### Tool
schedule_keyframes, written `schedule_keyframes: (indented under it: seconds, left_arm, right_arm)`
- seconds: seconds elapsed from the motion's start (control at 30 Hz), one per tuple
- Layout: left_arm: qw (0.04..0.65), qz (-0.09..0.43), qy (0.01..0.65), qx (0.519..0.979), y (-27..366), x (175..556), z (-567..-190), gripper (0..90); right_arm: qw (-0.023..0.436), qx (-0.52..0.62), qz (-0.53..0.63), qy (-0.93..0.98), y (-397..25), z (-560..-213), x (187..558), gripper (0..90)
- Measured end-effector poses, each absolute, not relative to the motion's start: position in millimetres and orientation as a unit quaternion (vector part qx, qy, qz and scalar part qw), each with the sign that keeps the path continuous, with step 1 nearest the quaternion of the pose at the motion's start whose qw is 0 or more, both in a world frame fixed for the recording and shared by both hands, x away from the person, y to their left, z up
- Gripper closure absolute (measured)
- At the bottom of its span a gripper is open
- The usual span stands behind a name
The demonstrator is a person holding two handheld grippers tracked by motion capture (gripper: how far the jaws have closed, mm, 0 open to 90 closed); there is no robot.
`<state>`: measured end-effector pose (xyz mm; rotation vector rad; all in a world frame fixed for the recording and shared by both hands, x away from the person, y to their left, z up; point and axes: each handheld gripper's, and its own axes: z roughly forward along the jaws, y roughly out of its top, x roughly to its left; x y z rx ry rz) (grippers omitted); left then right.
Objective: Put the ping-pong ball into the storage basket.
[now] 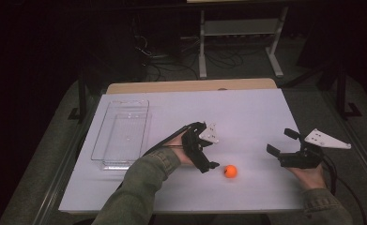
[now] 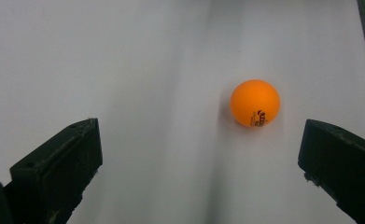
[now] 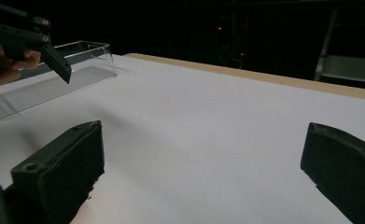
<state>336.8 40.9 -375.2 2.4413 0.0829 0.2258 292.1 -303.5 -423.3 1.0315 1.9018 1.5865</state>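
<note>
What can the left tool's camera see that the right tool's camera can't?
The left gripper view looks down on the orange ball, which lies ahead between its tool's open jaws, nearer the right one. The right gripper view instead has the clear plastic tray, the left tool in a hand, the table's wooden edge and dark room beyond. Both share the white tabletop and a pair of wide-open black jaws.

Both hand-held grippers wide-jawed, apart.

Ball on table between left tongs and right tongs, tray far left
</note>
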Motion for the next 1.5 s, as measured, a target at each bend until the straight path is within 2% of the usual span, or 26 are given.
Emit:
schedule_keyframes:
  seconds: [1.5]
  left_arm:
    - [0.297,0.062,-0.002,0.953,1,333,-405,0.0]
  right_arm:
    - [0.222,0.374,0.572,0.695,-304,-425,293,0.0]
